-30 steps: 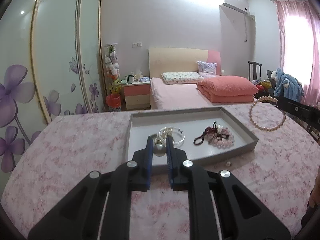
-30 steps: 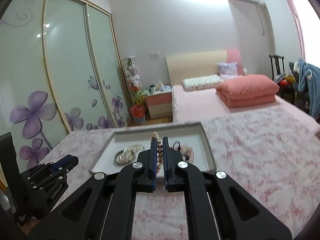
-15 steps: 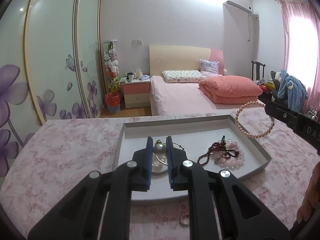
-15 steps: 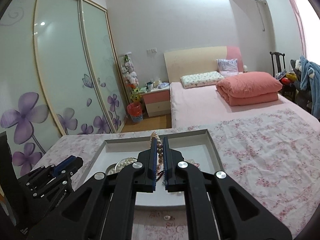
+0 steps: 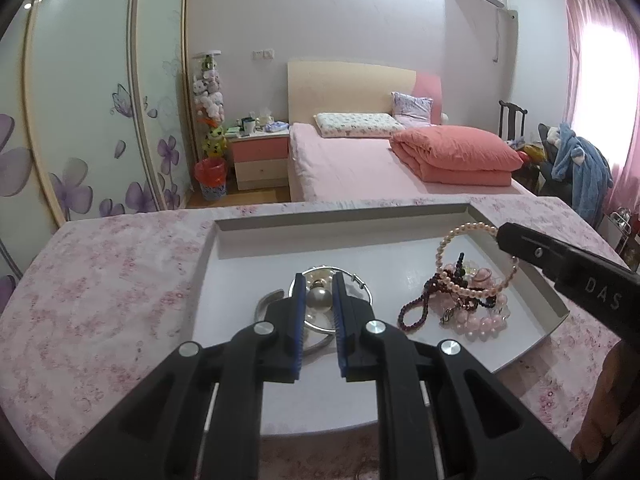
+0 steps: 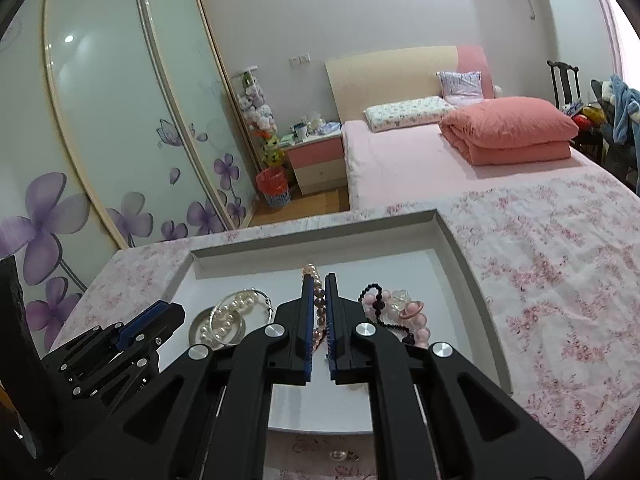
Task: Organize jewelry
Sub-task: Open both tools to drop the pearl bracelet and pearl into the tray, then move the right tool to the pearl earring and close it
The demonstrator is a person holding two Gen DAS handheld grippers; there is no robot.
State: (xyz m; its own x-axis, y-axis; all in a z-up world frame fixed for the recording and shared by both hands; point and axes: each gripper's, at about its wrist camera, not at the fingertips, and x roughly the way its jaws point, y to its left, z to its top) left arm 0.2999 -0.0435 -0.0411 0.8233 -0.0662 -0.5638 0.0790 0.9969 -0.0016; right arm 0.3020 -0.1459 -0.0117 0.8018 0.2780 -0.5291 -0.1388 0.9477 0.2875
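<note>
A grey tray (image 5: 340, 224) (image 6: 460, 248) lies on the pink floral cloth. My left gripper (image 5: 316, 280) is shut on a large pearl earring (image 5: 319, 299), held over a small silver dish (image 5: 362, 292) in the tray's left half. My right gripper (image 6: 319, 280) is shut on a pink pearl bracelet (image 6: 318, 300). In the left wrist view the pink pearl bracelet (image 5: 448, 240) hangs as a loop from the right gripper (image 5: 500, 236) over a heap of pink and dark bead bracelets (image 5: 472, 312). That bead heap (image 6: 400, 312) lies just right of my right fingers. The silver dish (image 6: 200, 328) holds white pearls (image 6: 228, 312).
A small pearl piece (image 6: 340, 456) lies on the cloth in front of the tray. Beyond the table stand a pink bed (image 5: 360, 160), a bedside cabinet (image 5: 260, 156) and a floral wardrobe (image 5: 80, 120). A person's hand (image 5: 608, 400) shows at the right edge.
Both grippers have moved forward and down over the tray, each still holding its piece. The pearl bracelet loop now hangs above the bead heap and the earring above the silver dish.
</note>
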